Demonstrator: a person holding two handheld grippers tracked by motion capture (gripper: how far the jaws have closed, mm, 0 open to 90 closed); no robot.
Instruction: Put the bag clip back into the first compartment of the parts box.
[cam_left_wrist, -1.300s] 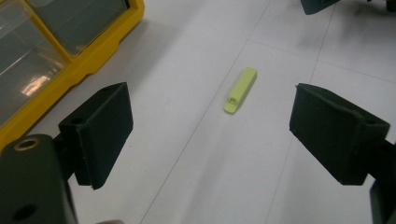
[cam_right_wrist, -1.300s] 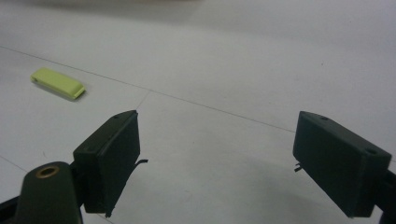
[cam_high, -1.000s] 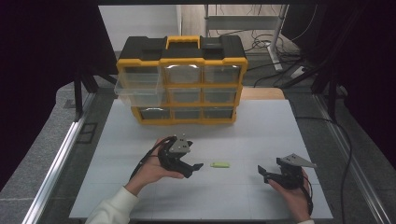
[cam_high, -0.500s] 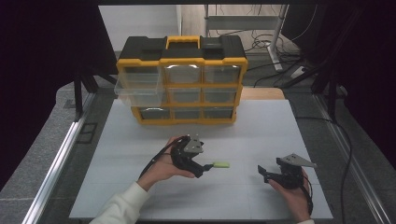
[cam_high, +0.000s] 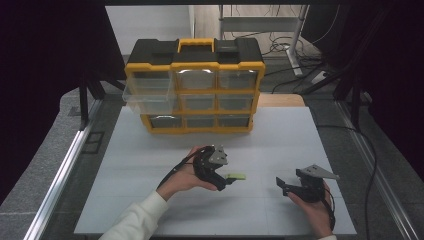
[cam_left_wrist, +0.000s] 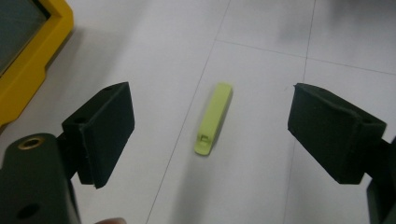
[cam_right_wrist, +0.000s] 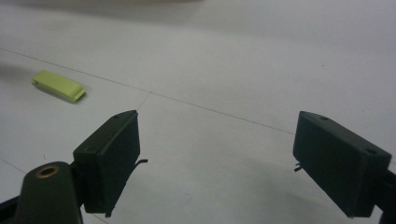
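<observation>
A small flat lime-green piece (cam_high: 236, 176) (cam_left_wrist: 214, 119) (cam_right_wrist: 59, 86) lies on the white table. My left gripper (cam_high: 223, 181) (cam_left_wrist: 219, 133) is right at its left end, open, jaws spread on either side of the piece without touching it. My right gripper (cam_high: 283, 185) (cam_right_wrist: 236, 161) rests open near the table's front right, nothing between its jaws, with the green piece off to its left.
A yellow-and-black drawer organiser (cam_high: 195, 85) stands at the back of the table (cam_high: 280, 140), its upper-left clear drawer (cam_high: 148, 97) pulled out. Its yellow corner (cam_left_wrist: 28, 60) shows in the left gripper view. Cables run over the floor behind.
My left gripper has moved right across the table, up to the green piece. The right gripper has stayed still.
</observation>
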